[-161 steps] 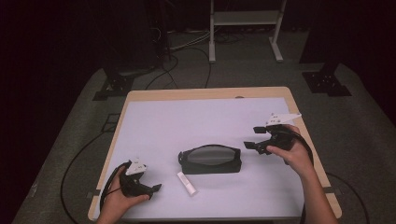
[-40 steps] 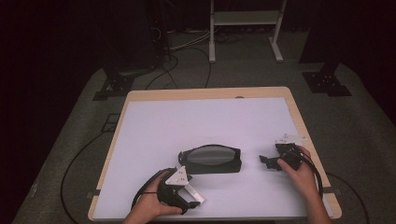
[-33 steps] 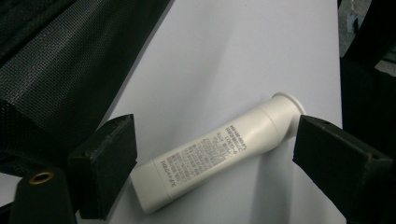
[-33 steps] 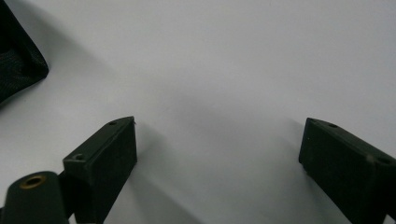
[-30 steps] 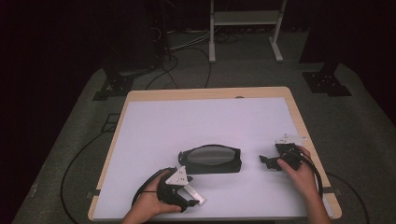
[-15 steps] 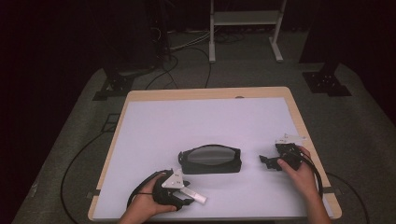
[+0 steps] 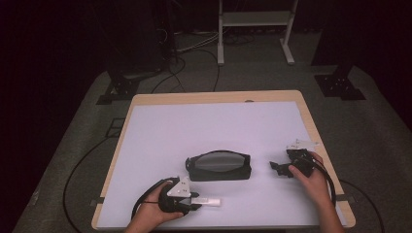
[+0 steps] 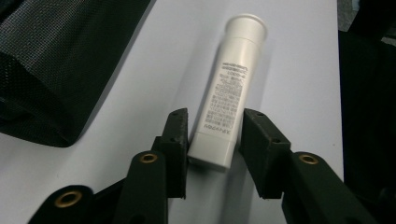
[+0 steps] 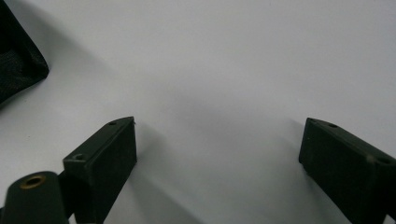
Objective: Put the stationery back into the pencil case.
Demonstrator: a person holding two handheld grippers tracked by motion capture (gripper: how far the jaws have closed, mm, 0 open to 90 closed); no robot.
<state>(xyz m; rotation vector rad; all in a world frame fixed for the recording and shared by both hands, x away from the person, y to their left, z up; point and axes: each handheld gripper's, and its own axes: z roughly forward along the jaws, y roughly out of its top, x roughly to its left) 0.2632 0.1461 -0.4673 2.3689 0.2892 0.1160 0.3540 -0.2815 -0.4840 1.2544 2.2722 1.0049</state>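
Left gripper (image 8: 212, 135) fingers straddle white tube's (image 8: 229, 93) flat end beside mesh pouch (image 7: 218, 166), not yet clamped; close squarely. Right gripper (image 9: 217, 154) fingers wide open, empty.

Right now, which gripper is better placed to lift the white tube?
Left. The left gripper already has its jaws on either side of the tube, beside the black pouch. The right gripper is open over bare table, past the pouch.

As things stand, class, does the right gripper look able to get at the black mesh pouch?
Probably yes. The right gripper sits open on the table beside the black mesh pouch, jaws facing it, with bare tabletop between. The left gripper is busy at the white tube, out of its path.
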